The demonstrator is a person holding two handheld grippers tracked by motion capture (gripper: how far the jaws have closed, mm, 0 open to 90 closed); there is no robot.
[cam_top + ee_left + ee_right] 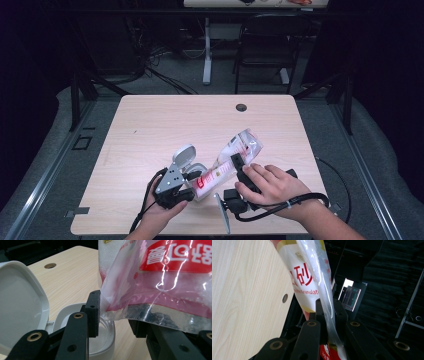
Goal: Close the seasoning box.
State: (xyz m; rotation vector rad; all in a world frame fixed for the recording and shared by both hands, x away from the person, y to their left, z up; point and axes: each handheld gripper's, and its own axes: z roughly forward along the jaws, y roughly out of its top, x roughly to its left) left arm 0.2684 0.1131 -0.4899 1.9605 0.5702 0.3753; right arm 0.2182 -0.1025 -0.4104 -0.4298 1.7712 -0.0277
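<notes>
Could spill from here; at the left, lid (22, 302) hinged back and upright beside the open tub (110, 340), easily knocked by the left gripper (187, 194) or by a swing of the bag (160, 290); could slam shut or tip the tub. Left jaws standing half apart around the bag's low corner, one pad touching the film, the other hidden under it; cannot tell whether clamped or only steadying; if loose, could let that corner slide off the rim and send sugar onto the table (165, 125). Farther right, right gripper (328, 312) closed tight on the bag's thin side seam; slick film, so may creep out under the weight of the grains; a steeper tilt could bring a rush and overfill the small tub.

Looks like this: clear glossy pouch with red and white print, white grains inside; held off the table near its front edge, slanting from upper right down to the tub at lower left; creased, with bright glare streaks.
</notes>
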